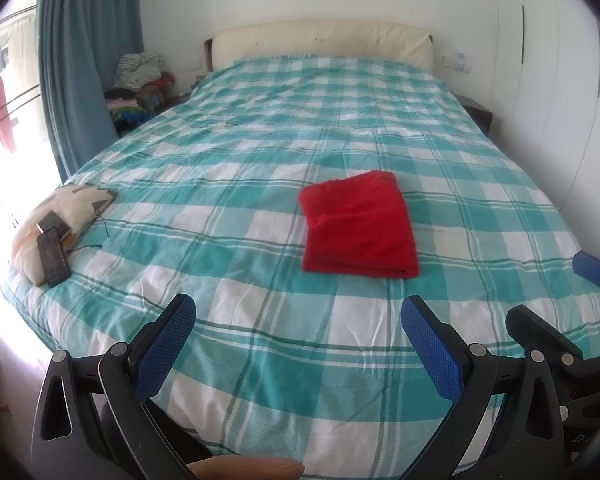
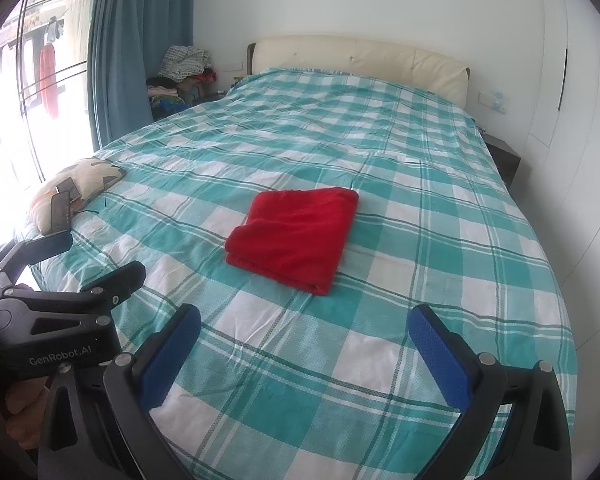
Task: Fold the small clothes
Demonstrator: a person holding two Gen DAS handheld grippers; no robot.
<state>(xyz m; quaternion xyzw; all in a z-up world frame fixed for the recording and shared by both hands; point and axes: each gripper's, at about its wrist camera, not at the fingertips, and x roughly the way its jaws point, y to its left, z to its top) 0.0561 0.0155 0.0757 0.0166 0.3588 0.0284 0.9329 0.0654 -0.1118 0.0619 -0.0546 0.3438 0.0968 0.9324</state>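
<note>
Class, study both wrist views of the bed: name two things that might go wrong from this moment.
1. The red cloth already lies folded; both grippers, left and right, are open and apart from it, so a careless grab might undo the layers.
2. Tugging the checked bedcover might disturb the pillow and slide the phone off.

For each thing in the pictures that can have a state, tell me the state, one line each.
red cloth: folded into a flat rectangle, lying on the bedspread, held by nothing.
left tool: open, empty, above the near edge of the bed.
right tool: open, empty, short of the cloth.
checked bedspread: spread flat, lightly creased.
blue curtain: drawn to the side.
phone: resting on the cushion.
</note>
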